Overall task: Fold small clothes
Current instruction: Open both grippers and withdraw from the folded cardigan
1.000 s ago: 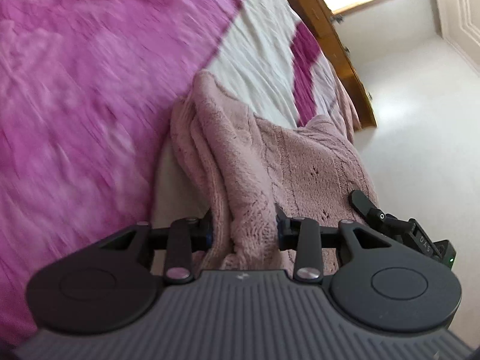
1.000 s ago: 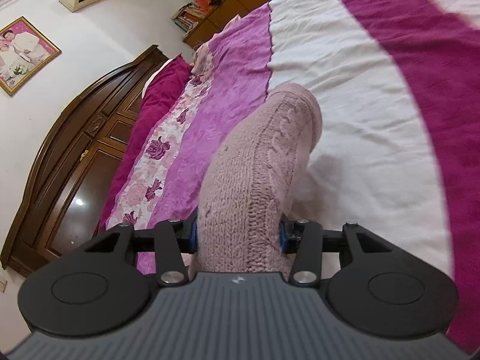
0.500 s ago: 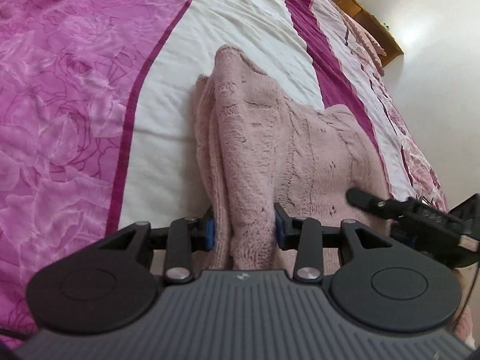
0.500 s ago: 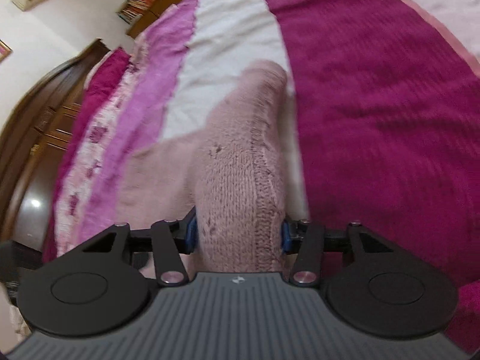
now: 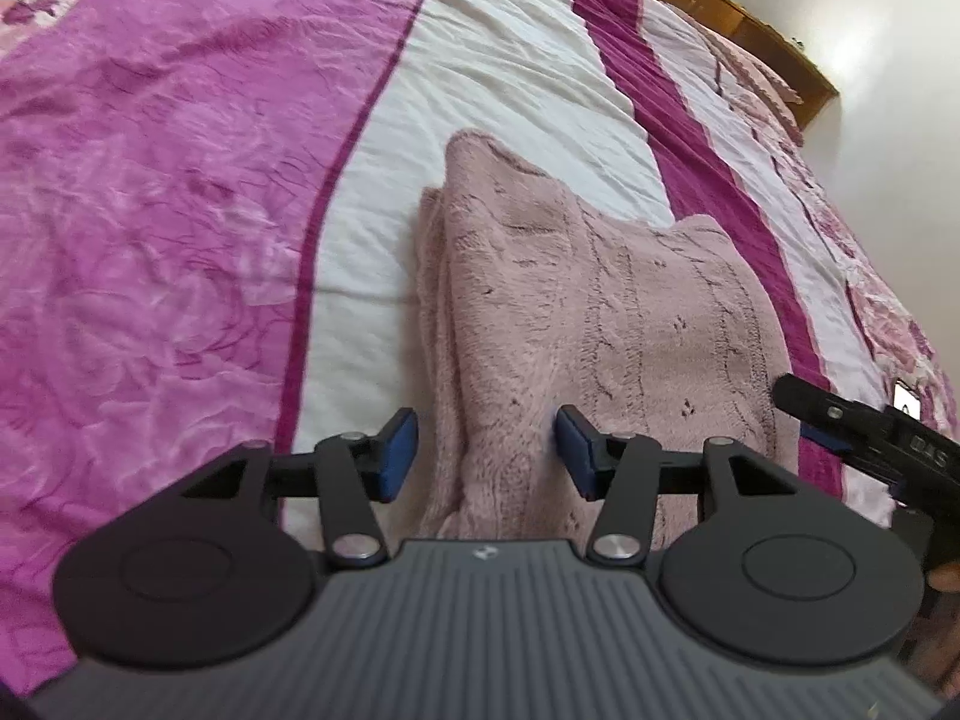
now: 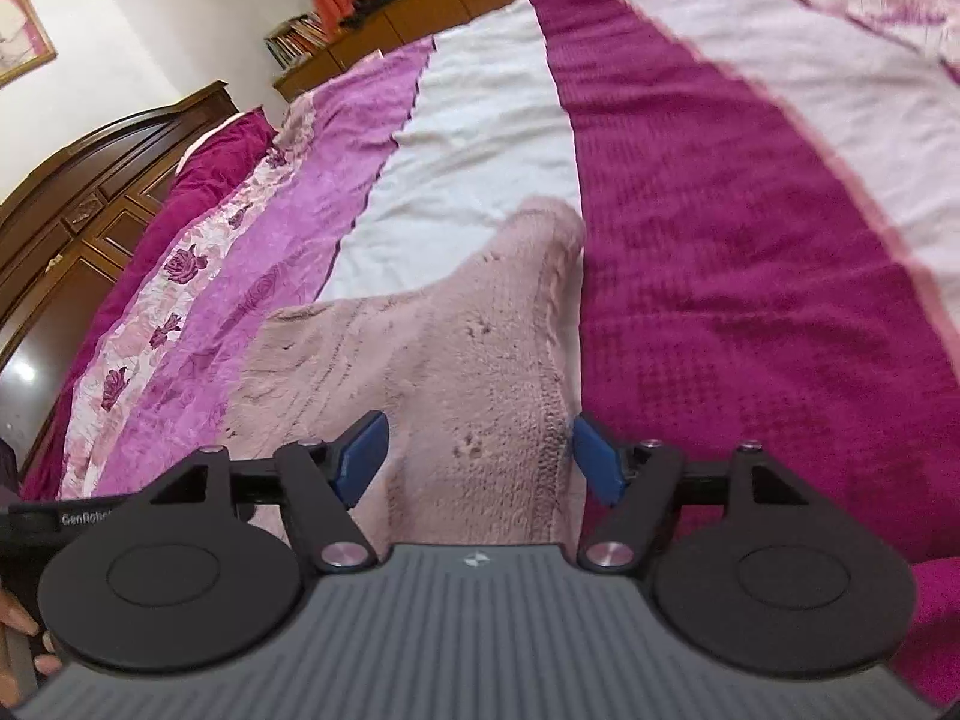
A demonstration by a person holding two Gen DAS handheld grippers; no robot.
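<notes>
A pale pink knitted sweater (image 5: pixel 600 276) lies folded on the striped bedspread (image 5: pixel 180 180), its near edge reaching between my left gripper's (image 5: pixel 486 456) blue pads. Those jaws are opening, and the left pad stands clear of the knit. In the right wrist view the same sweater (image 6: pixel 420 348) runs up between my right gripper's (image 6: pixel 480 462) pads, which are also opening and no longer pinch it. The right gripper (image 5: pixel 864 432) shows at the right edge of the left wrist view.
The bedspread (image 6: pixel 750 240) has pink, white and magenta stripes running away from me. A dark wooden headboard (image 6: pixel 90 180) stands at the left, a low wooden cabinet with books (image 6: pixel 300 42) behind the bed. A wooden bed frame (image 5: pixel 750 18) borders the far side.
Both grippers brought the sweater down flat onto the bed and their jaws have spread apart, releasing the knit they were pinching.
</notes>
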